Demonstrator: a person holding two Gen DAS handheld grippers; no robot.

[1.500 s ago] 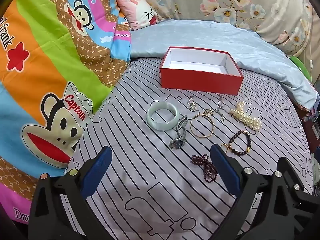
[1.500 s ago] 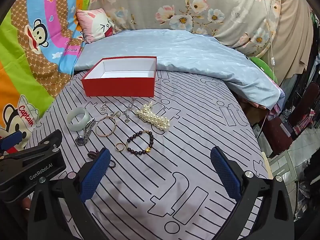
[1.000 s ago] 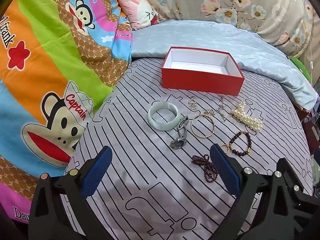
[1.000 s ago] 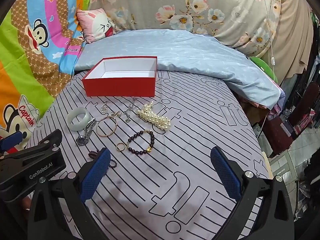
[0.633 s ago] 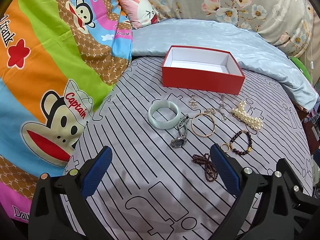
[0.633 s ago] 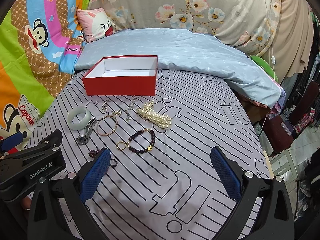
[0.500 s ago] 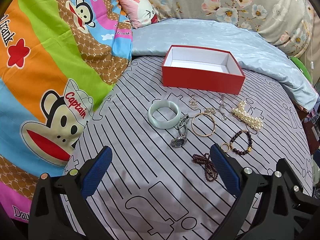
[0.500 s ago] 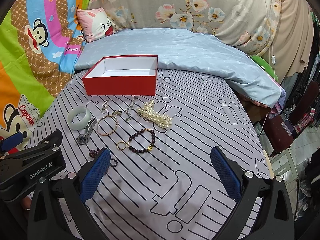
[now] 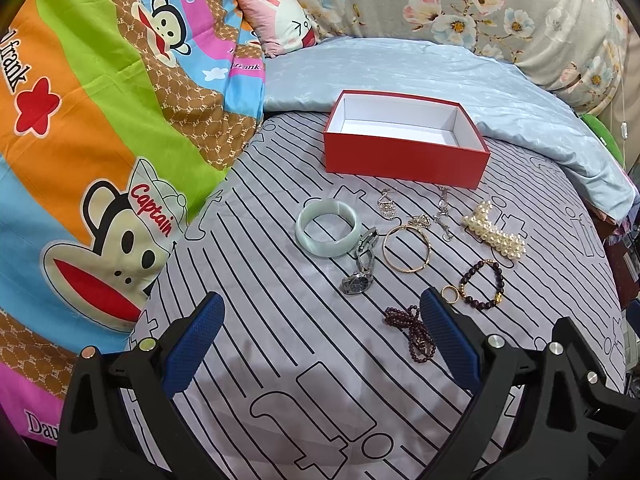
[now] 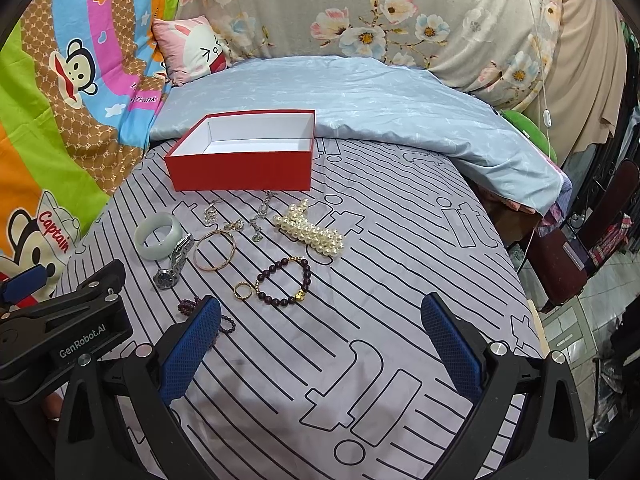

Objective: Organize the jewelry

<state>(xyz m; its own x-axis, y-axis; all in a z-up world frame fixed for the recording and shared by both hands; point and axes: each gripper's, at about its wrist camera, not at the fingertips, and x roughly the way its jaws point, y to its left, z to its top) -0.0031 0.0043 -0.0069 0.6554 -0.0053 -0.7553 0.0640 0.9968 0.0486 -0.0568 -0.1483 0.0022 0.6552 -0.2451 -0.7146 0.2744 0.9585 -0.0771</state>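
Red box (image 9: 404, 160) empty; jade bangle (image 9: 329, 227) touching watch (image 9: 362, 264).

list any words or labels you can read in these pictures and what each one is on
"Captain": on the monkey's cap on the colourful blanket.
"frank": on the same blanket, at its left edge and near the pink pillow; cut off in both places.
"Dau": at the blanket's bottom edge, cut off.
"GenRobot.AI": on the left gripper, seen by the right wrist camera.
"it": printed on the striped sheet.
The watch dial is too small to read.
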